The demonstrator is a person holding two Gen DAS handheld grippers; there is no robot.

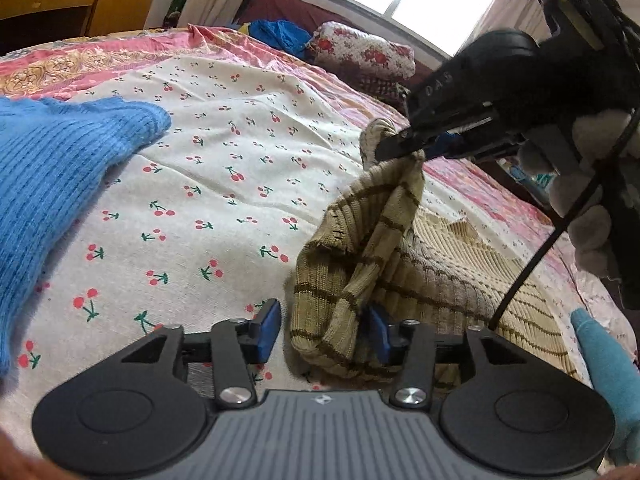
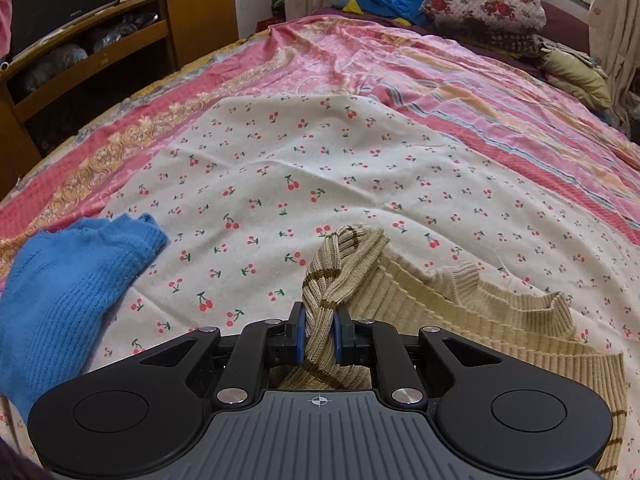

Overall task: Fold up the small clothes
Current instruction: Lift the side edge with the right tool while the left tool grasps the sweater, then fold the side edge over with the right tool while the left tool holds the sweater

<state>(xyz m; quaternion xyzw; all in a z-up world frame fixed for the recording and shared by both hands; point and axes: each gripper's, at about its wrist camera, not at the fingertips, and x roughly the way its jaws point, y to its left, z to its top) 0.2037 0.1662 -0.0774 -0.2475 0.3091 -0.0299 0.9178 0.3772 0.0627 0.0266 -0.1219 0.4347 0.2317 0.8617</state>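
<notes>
My right gripper (image 2: pixel 319 338) clamps the beige striped sweater's (image 2: pixel 460 312) sleeve (image 2: pixel 340 264), which points away from me. My left gripper (image 1: pixel 325 330) is apart around its folded edge. Sweater lies on the cherry-print sheet (image 2: pixel 320 168), blue sweater (image 2: pixel 68 280) farther left.

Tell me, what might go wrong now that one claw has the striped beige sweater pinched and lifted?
The right gripper pinches only a narrow bunched bit of the beige sweater, so it might slip out. The left gripper is open, fabric brushing one pad, so closing now could catch a stray layer. The blue sweater lies nearby on the cherry sheet; a wide fold might drag over it.
</notes>
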